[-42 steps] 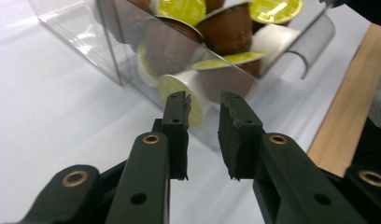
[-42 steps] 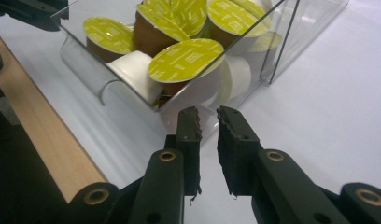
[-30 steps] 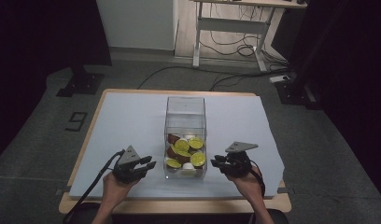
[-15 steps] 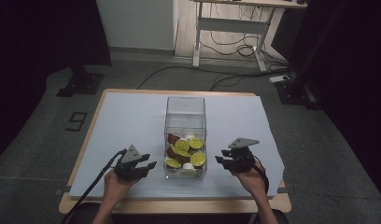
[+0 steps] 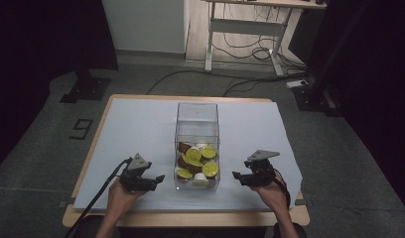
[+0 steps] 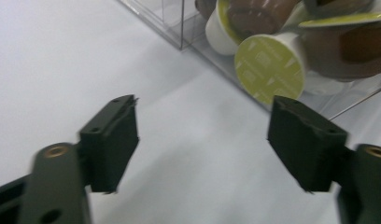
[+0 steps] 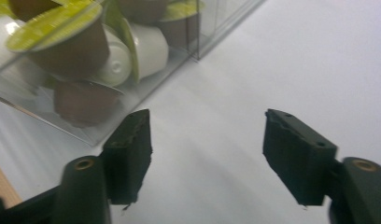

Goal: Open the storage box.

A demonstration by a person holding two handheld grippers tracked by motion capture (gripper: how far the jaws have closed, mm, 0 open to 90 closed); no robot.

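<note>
Capsules (image 5: 196, 161) fill the near end of a clear box (image 5: 197, 115) that stands in the middle of the bench (image 5: 91, 198), on the pale sheet (image 5: 136, 129) covering most of its top. They are small coffee pods heaped loosely, some brown-bodied and some white, most with yellow-green foil lids turned up or sideways. Through the near wall in my left gripper view, one white pod (image 6: 272, 65) lies on its side with its green lid facing me, and brown ones are piled behind it. In my right gripper view a brown pod with a green lid (image 7: 62, 42) sits high in the heap, a white pod (image 7: 132, 51) beside it, and another brown one (image 7: 83, 100) low against the wall. The far half of the box holds nothing that I can make out. My left gripper (image 5: 152, 181) rests just beside the box on its left, jaws spread wide apart with only bare sheet between them, pointing toward the box's near corner. My right gripper (image 5: 241, 177) sits on the other side, a little farther from the box, jaws likewise spread and holding nothing. My hands (image 5: 118, 196) come in from the near edge, a cable (image 5: 99, 198) trailing off the left one. Beyond the bench are grey floor, a desk frame (image 5: 245, 29) and loose cables (image 5: 240, 82).
</note>
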